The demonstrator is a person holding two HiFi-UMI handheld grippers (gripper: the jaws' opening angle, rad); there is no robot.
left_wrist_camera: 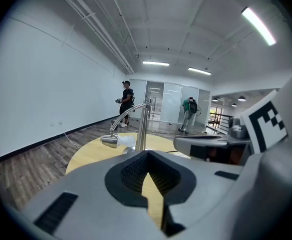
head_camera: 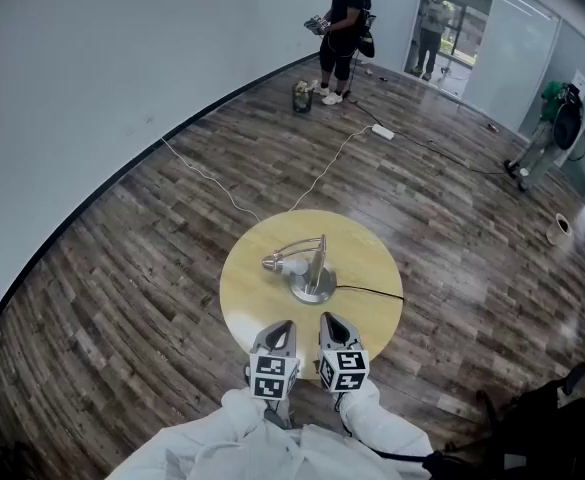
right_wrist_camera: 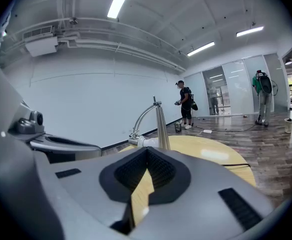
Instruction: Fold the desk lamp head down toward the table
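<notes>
Lamp head (head_camera: 275,263) level, bulb (head_camera: 294,266) toward post (head_camera: 318,256); left gripper (head_camera: 281,326) and right gripper (head_camera: 330,319) fingers (left_wrist_camera: 132,174) closed, empty.

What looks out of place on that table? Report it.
Nothing stands out. The desk lamp stands upright on the round table, its head bent down to the left, its black cord running off the right edge.

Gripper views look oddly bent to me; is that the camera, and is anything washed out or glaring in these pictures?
Left gripper view: the wide-angle lens bows the room, the corners go black, and the ceiling light strips burn white, yet the desk lamp stays crisp. Right gripper view: same bowing, plus a sheen on the table. Head view: the wall curves; lighting is even.
</notes>
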